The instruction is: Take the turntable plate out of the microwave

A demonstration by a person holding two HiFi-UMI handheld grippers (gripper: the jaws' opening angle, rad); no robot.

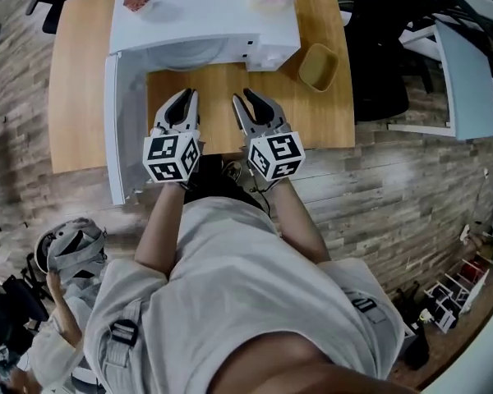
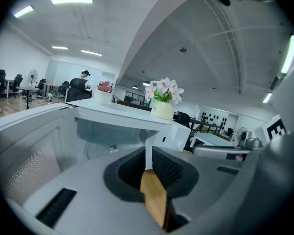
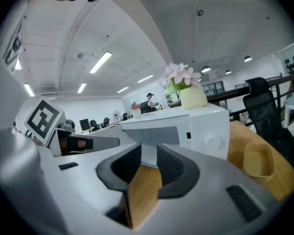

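Left gripper (image 1: 186,98) jaws stand narrowly apart and right gripper (image 1: 245,98) jaws a little wider. Both are empty, over the worktop (image 1: 82,97) just near of the open microwave (image 1: 205,11). Its plate (image 1: 193,53) lies inside. Judged an approach; next, reach in and grip its rim.

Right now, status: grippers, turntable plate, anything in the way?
Left gripper and right gripper empty, jaws slightly apart, before the open microwave. Turntable plate inside, untouched. Door swung wide, opening unobstructed.
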